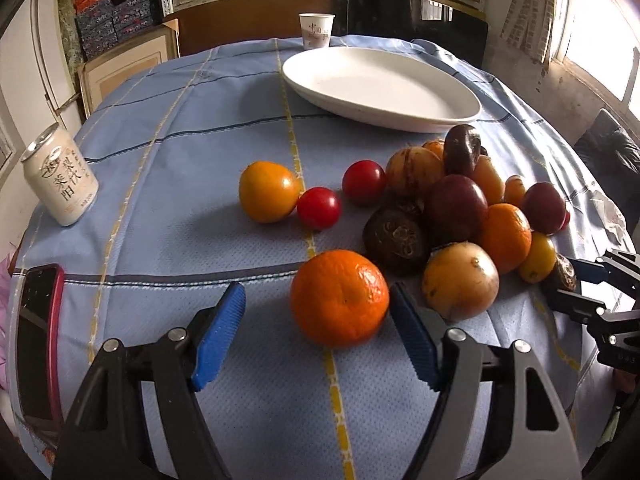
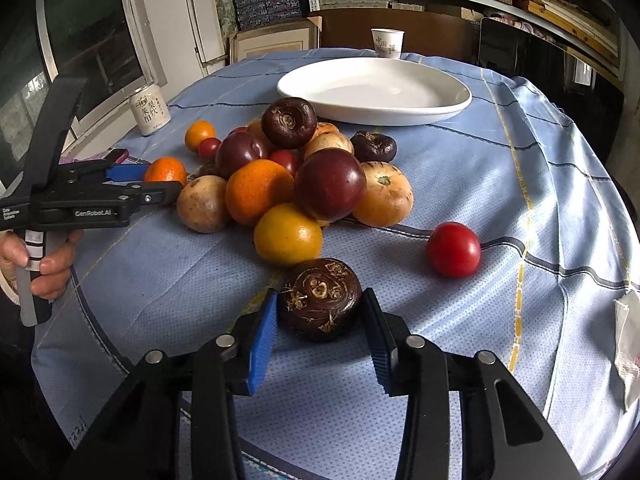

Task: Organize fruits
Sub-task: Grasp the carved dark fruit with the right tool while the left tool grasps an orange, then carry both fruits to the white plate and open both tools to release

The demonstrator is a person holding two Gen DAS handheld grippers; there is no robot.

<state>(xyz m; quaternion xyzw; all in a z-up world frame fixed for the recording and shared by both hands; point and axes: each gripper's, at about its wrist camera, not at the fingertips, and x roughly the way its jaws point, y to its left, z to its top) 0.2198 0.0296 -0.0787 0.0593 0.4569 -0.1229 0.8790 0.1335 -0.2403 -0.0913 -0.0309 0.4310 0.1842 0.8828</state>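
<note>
In the left wrist view we see our left gripper (image 1: pixel 316 332) at the bottom of the frame with its blue pads spread wide around a mandarin (image 1: pixel 339 297) that sits between them; the right pad looks to be just at its skin, the left pad clearly apart, so nothing is gripped. The fruit pile (image 1: pixel 460 200) crowds the right half of the frame, and the empty white plate (image 1: pixel 380 88) lies above it, toward the top centre, with a paper cup (image 1: pixel 316 30) behind it and a drink can (image 1: pixel 60 180) at the left edge. A phone (image 1: pixel 38 340) lies at lower left. In the right wrist view our right gripper (image 2: pixel 320 340) straddles a dark water chestnut (image 2: pixel 320 300) at bottom centre, both pads open and close beside it, not yet squeezing as far as we can tell. A lone red tomato (image 2: pixel 453 249) rests to the right, and the pile fills the middle below the plate. We judge the risks to be these: round fruit may squirt out if the pads close off-centre, the mandarin may roll into the yellowish fruit (image 1: pixel 460 280) just beside it, and any nudge to the stacked pile could send pieces rolling over the tablecloth (image 2: pixel 500 184).
</note>
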